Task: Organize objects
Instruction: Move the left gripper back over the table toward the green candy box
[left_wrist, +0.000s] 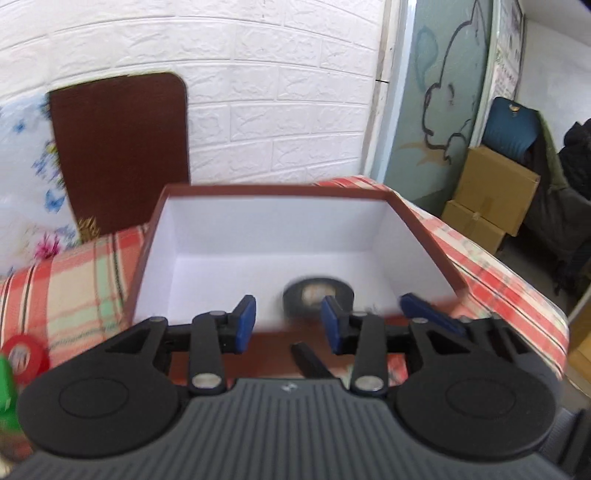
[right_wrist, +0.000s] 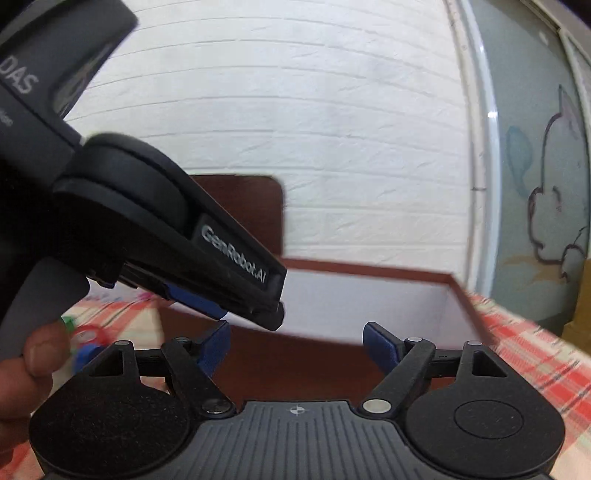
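A brown box (left_wrist: 273, 190) with a white inside stands open on the checked cloth. A black tape roll (left_wrist: 317, 295) lies flat on its floor near the front wall. My left gripper (left_wrist: 289, 325) hangs over the box's front rim, open, with nothing between its blue pads. It also shows from the side in the right wrist view, as the left gripper (right_wrist: 236, 310) above the near rim. My right gripper (right_wrist: 297, 347) is open and empty just before the box (right_wrist: 369, 271). A red tape roll (left_wrist: 24, 356) lies on the cloth to the left.
The box's brown lid (left_wrist: 122, 147) leans on the white brick wall behind. A green object (left_wrist: 7, 387) sits by the red roll. A hand (right_wrist: 33, 358) grips the left tool's handle. Cardboard boxes (left_wrist: 491, 195) and a blue chair stand on the floor at right, past the table edge.
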